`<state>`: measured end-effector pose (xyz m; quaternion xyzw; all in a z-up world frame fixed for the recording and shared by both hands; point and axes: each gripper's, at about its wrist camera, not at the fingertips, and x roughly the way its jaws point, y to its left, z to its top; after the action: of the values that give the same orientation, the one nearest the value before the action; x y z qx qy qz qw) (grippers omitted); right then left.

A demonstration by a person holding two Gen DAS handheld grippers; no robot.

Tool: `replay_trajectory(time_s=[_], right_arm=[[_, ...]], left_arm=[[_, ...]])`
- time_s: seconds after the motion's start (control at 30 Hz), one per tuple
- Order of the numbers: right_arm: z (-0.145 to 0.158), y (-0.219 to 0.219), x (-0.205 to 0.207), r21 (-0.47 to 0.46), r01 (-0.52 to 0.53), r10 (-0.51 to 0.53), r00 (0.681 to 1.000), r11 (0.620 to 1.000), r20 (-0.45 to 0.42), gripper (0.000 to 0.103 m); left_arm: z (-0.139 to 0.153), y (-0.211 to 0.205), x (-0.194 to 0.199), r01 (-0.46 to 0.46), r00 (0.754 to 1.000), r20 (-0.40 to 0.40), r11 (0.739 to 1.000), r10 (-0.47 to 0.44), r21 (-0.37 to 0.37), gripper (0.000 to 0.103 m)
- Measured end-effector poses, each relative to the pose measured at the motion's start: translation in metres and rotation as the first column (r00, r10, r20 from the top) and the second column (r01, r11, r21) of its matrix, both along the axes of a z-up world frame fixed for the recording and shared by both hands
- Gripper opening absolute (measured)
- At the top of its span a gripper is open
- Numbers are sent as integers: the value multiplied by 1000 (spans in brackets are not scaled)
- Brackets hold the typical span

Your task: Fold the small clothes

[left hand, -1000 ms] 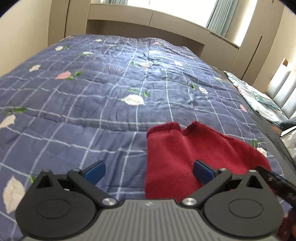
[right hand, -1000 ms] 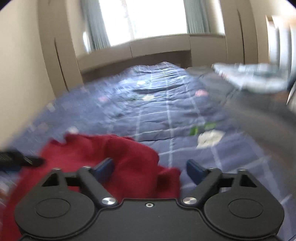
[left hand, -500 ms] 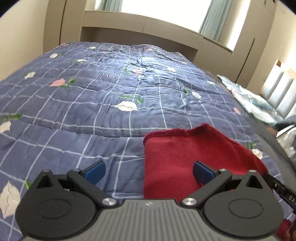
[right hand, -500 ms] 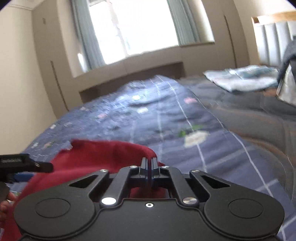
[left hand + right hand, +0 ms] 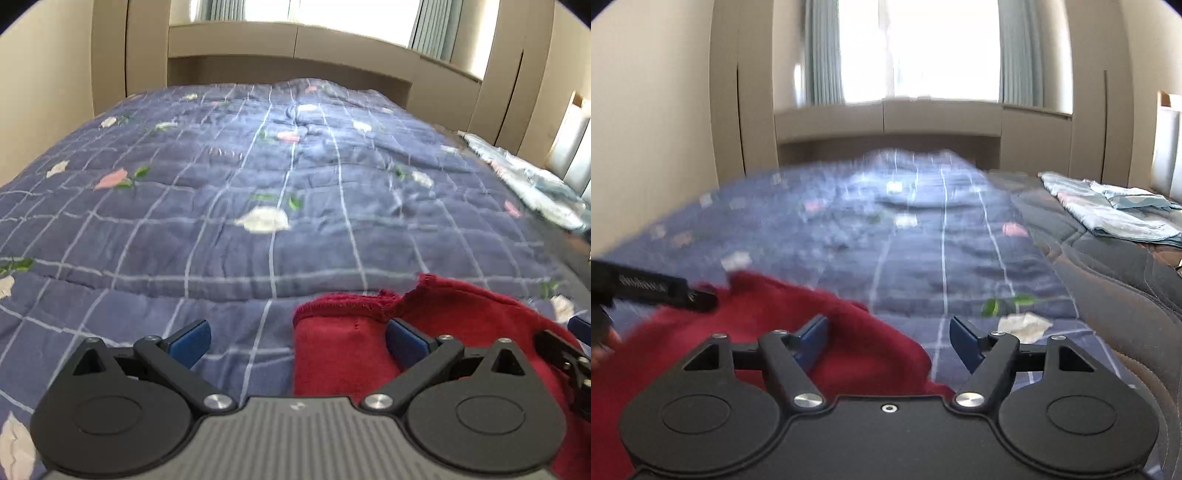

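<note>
While both grippers gape wide, holding nothing, red garment (image 5: 424,332) lies on quilt (image 5: 258,177), right of left gripper (image 5: 297,338), left of right gripper (image 5: 889,339); both near.

quilt (image 5: 258,177) open — folded bedding (image 5: 1108,218) right

A bed covered by a blue checked quilt (image 5: 258,192) printed with white and pink flowers fills the room. Beyond its far end, a low beige cabinet (image 5: 886,122) runs beneath a bright window (image 5: 919,48) flanked by grey-blue curtains (image 5: 823,51). Tall beige wardrobes (image 5: 125,48) stand on both sides. Folded pale-blue bedding (image 5: 1108,214) lies to the right.
</note>
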<state>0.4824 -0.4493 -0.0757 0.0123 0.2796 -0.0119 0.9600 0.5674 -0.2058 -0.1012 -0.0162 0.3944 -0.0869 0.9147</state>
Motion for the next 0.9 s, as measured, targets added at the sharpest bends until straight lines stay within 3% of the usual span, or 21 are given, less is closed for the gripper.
replay_trajectory(time_s=[0.1, 0.17, 0.33, 0.47, 0.5, 0.67, 0.73, 0.8, 0.9], right_arm=[[-12, -20, -2, 66, 105, -103, 994, 992, -26, 74], [-13, -28, -4, 107, 119, -116, 992, 987, -40, 74], [4, -19, -24, 30, 130, -130, 992, 991, -7, 75], [31, -10, -64, 84, 99, -104, 993, 992, 56, 94], [34, -6, -73, 88, 80, -86, 995, 993, 58, 95], [19, 4, -104, 48, 126, -125, 992, 991, -36, 93], [6, -2, -115, 66, 164, -160, 985, 984, -59, 94], [3, -16, -127, 153, 217, -209, 976, 964, -66, 98], [-1, -22, -134, 180, 265, -253, 964, 947, -84, 101]], left_arm=[[-7, 7, 2, -3, 1000, -11, 999, 2, -46, 103], [-7, 13, 2, -8, 1000, -26, 996, 5, -83, 103], [13, 21, -24, -30, 999, 19, 996, 32, -83, 103], [27, 24, -63, 67, 997, 39, 993, -63, -101, 103], [27, 23, -72, 85, 996, 35, 992, -82, -97, 103], [16, 27, -115, 88, 995, 43, 993, -85, -77, 102], [9, 33, -127, 76, 997, 34, 991, -73, -108, 102], [4, 42, -137, 49, 999, 16, 985, -47, -165, 102], [-2, 55, -147, 7, 1000, -13, 969, -11, -247, 102]])
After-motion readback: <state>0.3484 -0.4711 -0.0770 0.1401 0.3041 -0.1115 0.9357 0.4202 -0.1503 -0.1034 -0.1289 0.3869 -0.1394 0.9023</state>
